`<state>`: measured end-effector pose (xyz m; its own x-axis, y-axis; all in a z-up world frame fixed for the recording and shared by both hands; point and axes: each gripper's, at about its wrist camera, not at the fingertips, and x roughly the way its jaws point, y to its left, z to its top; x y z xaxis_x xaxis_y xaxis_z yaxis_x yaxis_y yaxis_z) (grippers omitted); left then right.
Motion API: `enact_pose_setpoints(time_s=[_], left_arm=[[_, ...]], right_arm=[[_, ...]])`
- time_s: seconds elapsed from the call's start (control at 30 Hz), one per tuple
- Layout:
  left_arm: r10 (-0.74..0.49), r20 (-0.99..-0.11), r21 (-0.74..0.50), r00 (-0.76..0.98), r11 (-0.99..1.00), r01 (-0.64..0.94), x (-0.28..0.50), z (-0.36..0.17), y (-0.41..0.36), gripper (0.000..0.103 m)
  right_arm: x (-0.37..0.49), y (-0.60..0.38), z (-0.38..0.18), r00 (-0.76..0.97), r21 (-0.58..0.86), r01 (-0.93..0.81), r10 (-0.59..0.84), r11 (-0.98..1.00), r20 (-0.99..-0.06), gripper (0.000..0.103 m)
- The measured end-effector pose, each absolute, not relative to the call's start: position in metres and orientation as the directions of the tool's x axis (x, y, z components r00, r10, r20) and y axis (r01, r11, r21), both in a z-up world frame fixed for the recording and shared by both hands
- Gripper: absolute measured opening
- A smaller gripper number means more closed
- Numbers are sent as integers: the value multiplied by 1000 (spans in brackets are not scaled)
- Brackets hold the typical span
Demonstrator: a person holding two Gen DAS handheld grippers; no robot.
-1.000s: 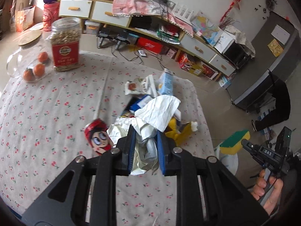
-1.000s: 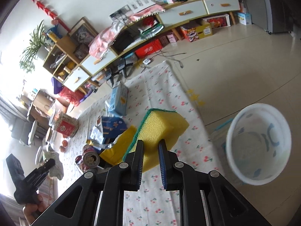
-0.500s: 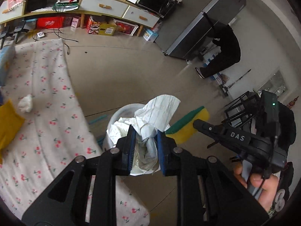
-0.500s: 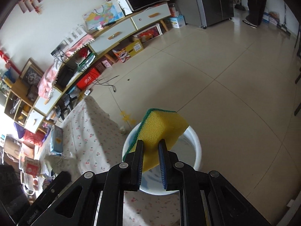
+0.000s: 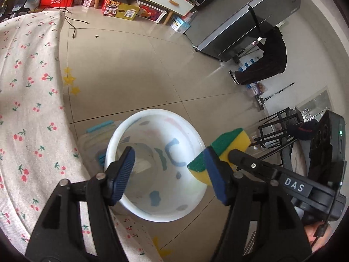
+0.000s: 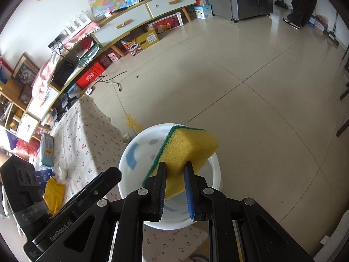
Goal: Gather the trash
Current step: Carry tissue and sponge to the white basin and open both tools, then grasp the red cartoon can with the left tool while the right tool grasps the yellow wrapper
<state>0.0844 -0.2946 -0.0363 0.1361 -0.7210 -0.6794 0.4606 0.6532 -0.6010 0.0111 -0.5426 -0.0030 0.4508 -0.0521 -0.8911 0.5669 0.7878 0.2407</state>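
Note:
A white trash bin point(image 5: 152, 131) with blue and pink shapes stands on the floor beside the table. My left gripper point(image 5: 168, 155) hangs over it; its jaws are opening and nothing is between them. Something pale lies at the bottom of the bin, too blurred to name. My right gripper point(image 6: 175, 166) is shut on a yellow sponge with a green scouring side point(image 6: 189, 146), held above the bin point(image 6: 130, 152). In the left wrist view the sponge point(image 5: 231, 142) hangs at the bin's right rim.
The table with the cherry-print cloth point(image 5: 26, 109) runs along the left. A blue carton point(image 6: 47, 150), a yellow wrapper point(image 6: 53, 194) and a white wad point(image 6: 62, 172) lie on it. A person in dark clothes point(image 5: 268, 61) stands by the grey fridge point(image 5: 240, 26). Black stool legs point(image 5: 274, 131) stand at the right.
Both grippers swung from the table to above the bin. The left jaws have spread apart and the crumpled paper they held is gone from between them. The sponge stays gripped.

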Motion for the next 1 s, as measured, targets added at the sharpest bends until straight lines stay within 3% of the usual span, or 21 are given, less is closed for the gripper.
enact_pose_setpoints(time_s=[0.13, 0.33, 0.77, 1.0], left_arm=[[-712, -684, -590, 158, 668, 454, 80, -30, -272, 67], [-620, -753, -483, 220, 748, 456, 72, -22, -234, 67], [-360, -843, -231, 400, 914, 335, 107, 18, -104, 68], [-265, -853, -197, 450, 961, 193, 123, 18, -18, 68]], right_arm=[[22, -534, -7, 424, 213, 547, -49, 809, -904, 21], [24, -528, -1, 424, 185, 559, -87, 808, -902, 50], [61, -450, 22, 511, 244, 397, 8, 885, -860, 52], [85, -398, 20, 515, 385, 278, 202, 880, -833, 53]])
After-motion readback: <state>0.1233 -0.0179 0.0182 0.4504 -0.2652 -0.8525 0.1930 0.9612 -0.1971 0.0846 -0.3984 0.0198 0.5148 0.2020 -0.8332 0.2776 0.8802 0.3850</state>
